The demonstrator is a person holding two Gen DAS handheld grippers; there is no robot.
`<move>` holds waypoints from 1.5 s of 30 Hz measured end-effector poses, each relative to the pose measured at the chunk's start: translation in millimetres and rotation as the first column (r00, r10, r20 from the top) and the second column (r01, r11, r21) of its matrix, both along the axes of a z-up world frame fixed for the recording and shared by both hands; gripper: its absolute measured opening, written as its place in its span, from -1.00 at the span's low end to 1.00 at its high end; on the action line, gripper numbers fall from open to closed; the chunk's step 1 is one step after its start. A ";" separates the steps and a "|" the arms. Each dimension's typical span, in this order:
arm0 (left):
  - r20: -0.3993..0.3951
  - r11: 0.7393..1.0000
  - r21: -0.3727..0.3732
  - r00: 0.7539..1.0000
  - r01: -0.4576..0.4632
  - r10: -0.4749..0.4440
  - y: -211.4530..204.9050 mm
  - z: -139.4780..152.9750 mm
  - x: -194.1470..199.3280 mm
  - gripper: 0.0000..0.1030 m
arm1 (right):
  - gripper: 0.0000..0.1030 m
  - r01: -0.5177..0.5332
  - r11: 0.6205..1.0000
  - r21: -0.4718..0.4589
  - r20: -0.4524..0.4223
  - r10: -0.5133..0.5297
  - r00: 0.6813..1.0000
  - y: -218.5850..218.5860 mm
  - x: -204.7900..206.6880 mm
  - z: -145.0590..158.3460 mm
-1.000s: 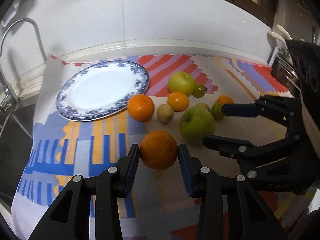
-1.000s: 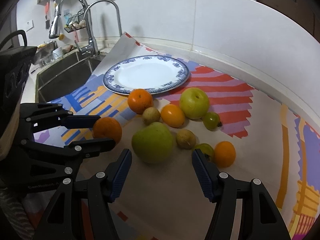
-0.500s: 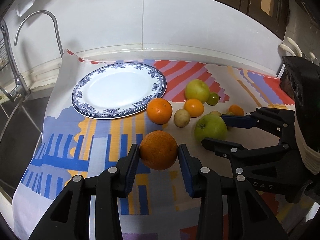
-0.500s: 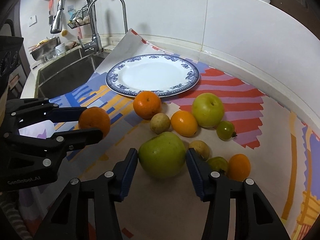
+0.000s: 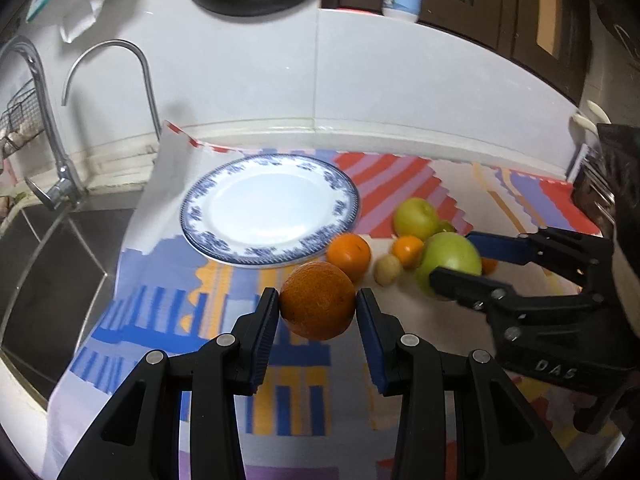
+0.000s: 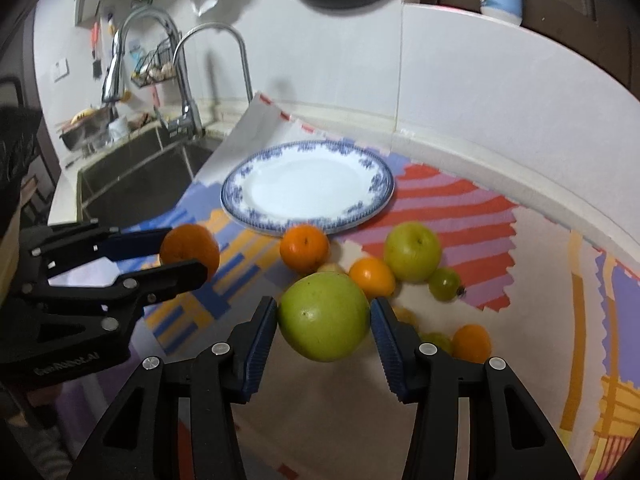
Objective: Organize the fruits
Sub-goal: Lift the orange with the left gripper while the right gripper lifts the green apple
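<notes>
- Sink [image 6: 132,184]: it lies at the far left, just off the cloth's edge. Fruit that slips on that side could roll in.
- Left gripper [image 5: 317,309]: its jaws are closed part-way onto an orange [image 5: 317,306], pads pressing its two sides, and the fruit looks lifted clear of the cloth [image 5: 168,320]. Judging by the grip, only a narrow band of round, pebbled skin is pinched, so a quick swing or a tilt could let it squirt out forward.
- Plate [image 5: 269,254]: it stands empty beyond the orange, near the wall, and is the likely drop spot. Its floor is shallow and smooth; an orange let go from a height may roll across and off the rim.
- Loose fruit: a second orange [image 5: 349,255] sits just beside the plate's near rim, with small ones [image 6: 372,276] and a green apple [image 6: 413,251] further right. A low pass toward the plate could knock them.
- Right gripper [image 6: 323,316]: it is clamped wider, on a big green apple [image 6: 323,316], held off the cloth. The apple is heavier and slick, so a sag in the grip seems the main risk.
- Both grippers are close side by side; heading for the plate together, they could collide.
</notes>
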State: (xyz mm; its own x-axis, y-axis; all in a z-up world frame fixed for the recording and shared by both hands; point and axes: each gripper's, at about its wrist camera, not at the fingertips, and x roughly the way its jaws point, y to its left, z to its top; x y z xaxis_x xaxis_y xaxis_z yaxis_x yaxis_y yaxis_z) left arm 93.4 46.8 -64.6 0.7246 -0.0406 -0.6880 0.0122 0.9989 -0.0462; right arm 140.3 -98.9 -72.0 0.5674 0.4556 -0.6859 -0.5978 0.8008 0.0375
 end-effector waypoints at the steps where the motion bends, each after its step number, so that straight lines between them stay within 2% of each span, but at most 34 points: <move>1: 0.006 1.000 -0.002 1.000 -0.003 0.003 3.2 2.6 2.5 -0.23 | -0.05 0.009 1.000 0.009 0.004 -0.009 1.000 1.3 2.6 4.4; 6: 0.039 1.000 0.008 0.999 -0.017 0.016 17.9 14.2 19.1 -0.23 | -0.10 0.029 0.999 0.040 0.013 -0.030 0.999 11.6 20.4 20.7; 8: 0.045 1.000 0.003 0.999 -0.021 0.021 24.7 17.4 28.2 -0.23 | -0.42 0.032 0.998 0.060 0.008 -0.033 0.999 16.7 30.5 26.5; 9: 0.043 1.000 -0.001 0.999 -0.021 0.021 28.7 18.1 34.5 -0.23 | -0.50 0.035 0.997 0.064 0.005 -0.035 0.999 19.8 36.3 29.1; 14: 0.005 0.999 -0.022 1.000 -0.029 0.029 45.5 8.5 65.7 -0.23 | -0.62 0.060 0.996 0.061 -0.060 -0.057 0.997 32.9 69.3 23.5; 18: 0.000 1.000 -0.013 1.000 -0.021 0.021 38.7 3.2 56.8 -0.23 | -0.56 0.110 0.992 0.069 -0.070 -0.105 0.992 24.9 61.5 18.6; 19: -0.001 1.000 -0.010 1.000 -0.010 0.010 35.4 2.7 52.6 -0.23 | -0.36 0.113 0.992 0.056 -0.071 -0.109 0.992 23.1 52.6 17.0; 21: 0.007 1.000 0.003 1.000 0.008 -0.008 25.7 2.5 39.1 -0.23 | -0.08 0.096 0.995 0.036 -0.053 -0.094 0.994 18.0 33.3 15.9; 22: 0.016 1.000 0.005 1.000 0.016 -0.016 21.4 2.9 32.2 -0.23 | -0.03 0.097 0.995 0.016 -0.036 -0.096 0.995 14.6 19.9 15.0; 24: 0.025 0.999 -0.020 0.999 0.034 -0.033 13.8 3.4 19.0 -0.23 | -0.03 0.095 0.995 -0.006 -0.004 -0.095 0.995 8.8 2.0 14.5; 28: 0.003 0.997 -0.062 0.998 0.055 -0.055 1.7 -0.2 4.9 -0.23 | -0.03 0.174 0.982 0.077 -0.093 -0.167 0.982 -17.2 -12.8 4.8; 34: -0.010 0.997 -0.042 0.998 0.058 -0.058 -5.8 -2.4 3.7 -0.23 | -0.03 0.266 0.952 0.152 -0.270 -0.219 0.938 -38.5 -5.5 -25.4; 40: 0.006 0.997 -0.051 0.999 0.053 -0.053 -3.3 3.2 -1.8 -0.23 | -0.03 0.228 0.963 0.143 -0.200 -0.198 0.960 -30.6 -13.0 -16.6; 45: 0.038 0.997 -0.051 0.998 0.059 -0.057 -2.4 18.0 -20.7 -0.23 | -0.03 0.245 0.957 0.153 -0.177 -0.218 0.960 -32.2 -18.5 -4.9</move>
State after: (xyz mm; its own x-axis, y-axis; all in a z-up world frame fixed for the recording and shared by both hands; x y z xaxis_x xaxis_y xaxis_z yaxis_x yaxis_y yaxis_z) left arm 72.8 44.4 -46.5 0.7443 -0.1185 -0.6572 0.0724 0.9927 -0.0969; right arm 121.7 -131.1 -76.9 0.5627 0.4433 -0.6978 -0.3723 0.8895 0.2649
